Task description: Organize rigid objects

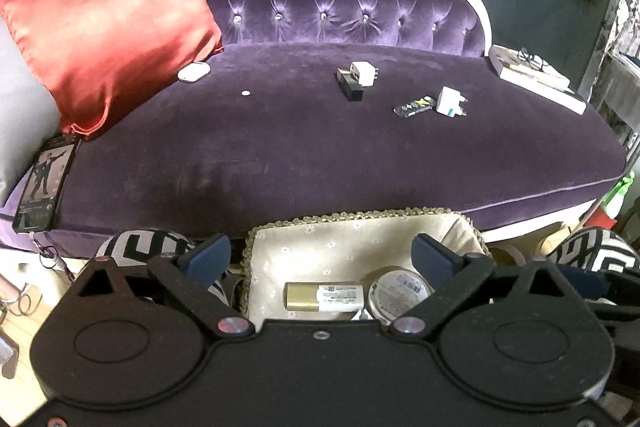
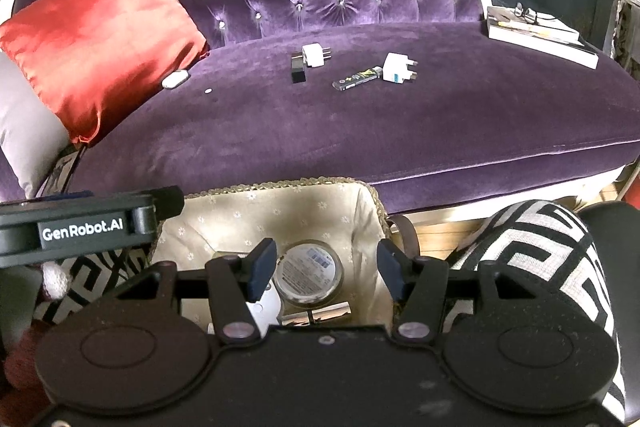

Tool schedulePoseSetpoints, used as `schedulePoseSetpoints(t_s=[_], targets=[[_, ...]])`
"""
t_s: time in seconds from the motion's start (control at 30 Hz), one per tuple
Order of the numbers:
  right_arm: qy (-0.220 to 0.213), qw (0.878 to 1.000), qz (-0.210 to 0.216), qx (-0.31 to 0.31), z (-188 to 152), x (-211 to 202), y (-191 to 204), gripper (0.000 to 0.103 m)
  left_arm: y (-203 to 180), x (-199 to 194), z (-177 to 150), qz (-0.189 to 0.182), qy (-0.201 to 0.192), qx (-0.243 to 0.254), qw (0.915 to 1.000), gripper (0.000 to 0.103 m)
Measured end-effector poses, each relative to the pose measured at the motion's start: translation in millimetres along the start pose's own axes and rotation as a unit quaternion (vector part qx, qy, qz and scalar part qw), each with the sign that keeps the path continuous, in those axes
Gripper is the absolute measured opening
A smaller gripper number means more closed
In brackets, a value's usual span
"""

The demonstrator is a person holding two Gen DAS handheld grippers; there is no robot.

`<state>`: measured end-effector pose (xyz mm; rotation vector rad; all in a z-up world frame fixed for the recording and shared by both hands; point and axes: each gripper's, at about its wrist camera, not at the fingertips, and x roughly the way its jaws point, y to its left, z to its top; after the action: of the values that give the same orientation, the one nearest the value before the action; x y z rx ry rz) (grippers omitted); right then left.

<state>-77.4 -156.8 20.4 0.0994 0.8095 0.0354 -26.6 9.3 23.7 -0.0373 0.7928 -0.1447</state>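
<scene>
A cloth-lined basket [image 1: 460, 227] [image 2: 240, 211] stands on the floor in front of a purple sofa [image 1: 280, 155] [image 2: 360, 131]. In it lie a round tin [image 1: 400, 289] [image 2: 310, 271], a gold-capped tube [image 1: 324, 297] and a white object [image 2: 268, 311]. On the seat lie a white plug [image 1: 364, 73] [image 2: 314, 55] beside a black box [image 1: 352, 87] [image 2: 298, 71], a second white plug [image 1: 452, 101] [image 2: 396, 69], a black patterned stick [image 1: 414, 105] [image 2: 358, 78], a white case [image 1: 194, 71] [image 2: 175, 79] and a coin [image 1: 245, 93] [image 2: 207, 91]. My left gripper [image 1: 322, 251] and right gripper [image 2: 326, 267] are open and empty above the basket.
A red cushion [image 1: 100, 19] [image 2: 100, 35] leans at the sofa's left end. A book with glasses on it [image 1: 536, 75] [image 2: 536, 31] lies at the right end. A phone [image 1: 46, 183] lies at the seat's left front edge. Black-and-white patterned cushions [image 2: 540, 267] flank the basket.
</scene>
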Motion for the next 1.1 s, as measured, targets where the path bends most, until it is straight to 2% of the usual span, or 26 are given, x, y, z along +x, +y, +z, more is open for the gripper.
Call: schedulePoseSetpoints(t_s=[0.83,1.1], targets=[[0.001,1.000,0.000,-0.002,-0.8,-0.5,1.0,0.061,-6.2,0.5,-3.0,0.011,0.004,0.022,0.9997,0.095],[-0.005,1.000,-0.004,-0.002,-1.7,-3.4,0.8,0.067,-5.8,1.7,-3.7,0.011,0.010,0.013,0.9998,0.096]])
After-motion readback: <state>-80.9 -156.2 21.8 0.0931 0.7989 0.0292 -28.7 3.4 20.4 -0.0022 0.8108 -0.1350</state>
